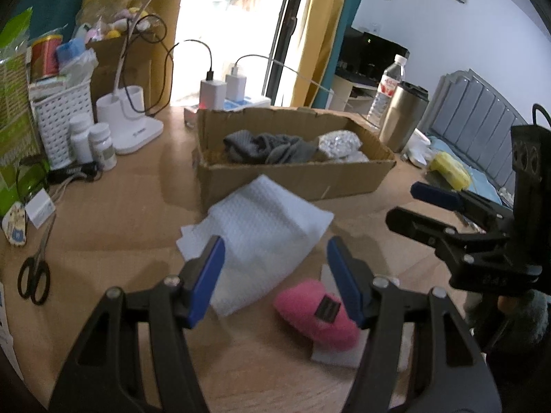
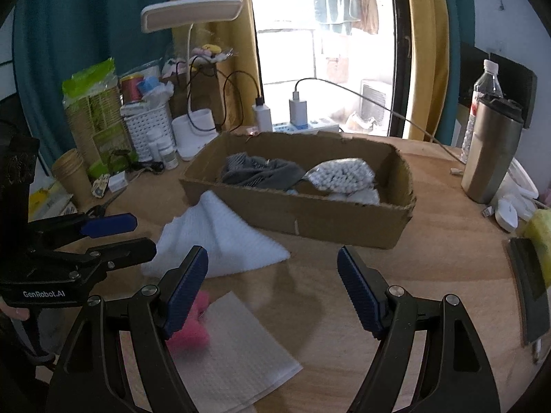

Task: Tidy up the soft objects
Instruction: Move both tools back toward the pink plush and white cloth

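Left wrist view: both claws, left claw (image 1: 275, 275) and right claw (image 2: 272, 285), released over bare table (image 2: 430, 258) before the box (image 2: 310, 220) edge.

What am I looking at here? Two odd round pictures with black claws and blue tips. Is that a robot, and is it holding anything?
No robot: a person holds a two-fingered gripper in each hand, each carrying a wide-angle camera looking along its fingers. One picture comes from the left gripper, the other from the right gripper; each also glimpses the other at its edge. Both stand open and hold nothing. On the wooden table sits a cardboard box containing a grey cloth and a bag of white balls. In front lie a white cloth, a pink fuzzy thing resting on a white sheet, and scissors.
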Motion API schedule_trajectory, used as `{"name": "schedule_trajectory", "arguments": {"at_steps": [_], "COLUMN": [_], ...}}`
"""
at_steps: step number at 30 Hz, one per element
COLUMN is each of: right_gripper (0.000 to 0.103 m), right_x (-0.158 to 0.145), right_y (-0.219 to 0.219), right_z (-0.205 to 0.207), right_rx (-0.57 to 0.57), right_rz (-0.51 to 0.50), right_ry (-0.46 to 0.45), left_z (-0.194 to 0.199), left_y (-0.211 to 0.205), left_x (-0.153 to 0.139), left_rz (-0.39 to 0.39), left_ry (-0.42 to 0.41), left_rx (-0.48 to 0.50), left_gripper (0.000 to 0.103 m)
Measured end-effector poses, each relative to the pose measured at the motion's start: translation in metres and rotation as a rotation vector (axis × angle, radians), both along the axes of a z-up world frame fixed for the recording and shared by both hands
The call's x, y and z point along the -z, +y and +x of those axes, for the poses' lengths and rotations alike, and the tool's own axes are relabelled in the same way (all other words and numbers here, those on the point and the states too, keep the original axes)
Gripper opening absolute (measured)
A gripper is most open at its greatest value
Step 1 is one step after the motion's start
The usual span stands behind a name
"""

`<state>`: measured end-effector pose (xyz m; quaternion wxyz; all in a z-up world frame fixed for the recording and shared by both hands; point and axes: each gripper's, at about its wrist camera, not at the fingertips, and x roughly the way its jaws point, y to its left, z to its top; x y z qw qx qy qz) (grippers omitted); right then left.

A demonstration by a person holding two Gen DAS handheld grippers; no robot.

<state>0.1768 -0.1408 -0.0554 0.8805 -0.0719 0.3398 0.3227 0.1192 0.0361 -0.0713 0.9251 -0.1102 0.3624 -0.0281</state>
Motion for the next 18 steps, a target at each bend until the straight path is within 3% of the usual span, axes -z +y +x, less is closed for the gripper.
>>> {"name": "schedule_trajectory", "arguments": {"at_steps": [18], "right_gripper": [0.080], "right_x": [0.045], "right_y": [0.004], "right_z": [-0.034], "right_rx": [-0.062], "right_rz": [-0.110], "right_ry": [0.110], "left_z": [-0.025], "left_y": [-0.001], "left_x": [0.018], "left_rz": [-0.028], "left_ry": [0.015], "left_rx": [-0.008], "left_gripper": [0.063]}}
